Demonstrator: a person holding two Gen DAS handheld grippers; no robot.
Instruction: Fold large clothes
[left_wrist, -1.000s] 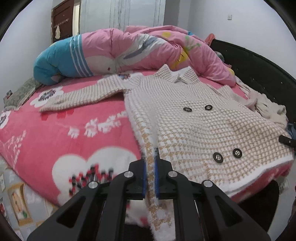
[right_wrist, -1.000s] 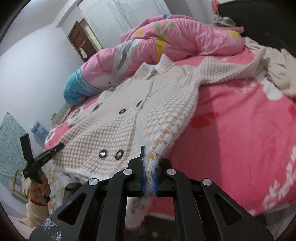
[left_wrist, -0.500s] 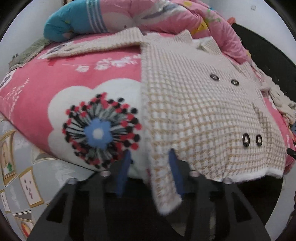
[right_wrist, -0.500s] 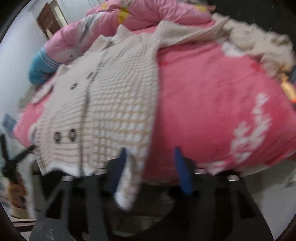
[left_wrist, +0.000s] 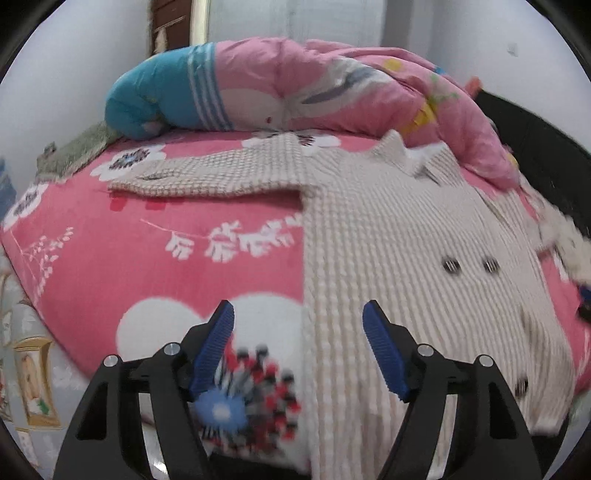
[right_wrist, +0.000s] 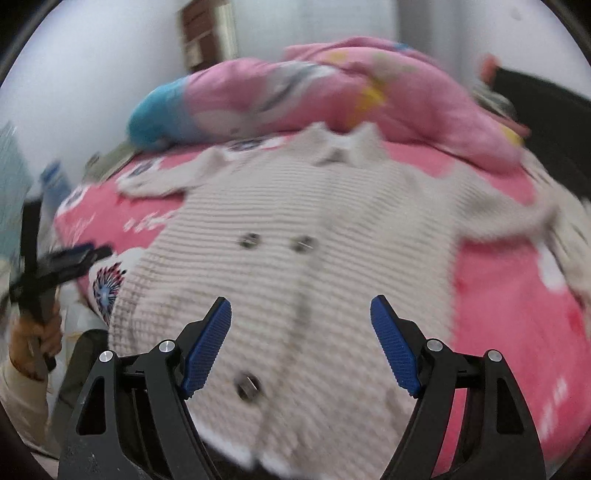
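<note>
**Coat spread flat on the bed, no fold made yet**

The cream checked coat (left_wrist: 388, 266) lies face up on the bed (left_wrist: 129, 258), buttons showing, collar toward the pink quilt (left_wrist: 314, 92) heaped at the far side; one sleeve (left_wrist: 207, 177) reaches out sideways across the pink floral blanket, and in the right wrist view the other sleeve (right_wrist: 509, 210) runs off toward the opposite edge; the hem hangs near the close edge of the bed

The left gripper (left_wrist: 298, 350) stands wide apart with nothing between its blue pads, hovering above the coat's side edge and the flower print beside it; the right gripper (right_wrist: 301, 347) is likewise spread wide and empty, above the lower front near the bottom buttons; the right view is blurred, so fine detail of the hem cannot be told

As a judgement, only the laying-out looks done: body flat, both sleeves extended; every fold is left, likely sleeves brought in over the front, then the body doubled; the thick fabric may resist a crisp crease
</note>
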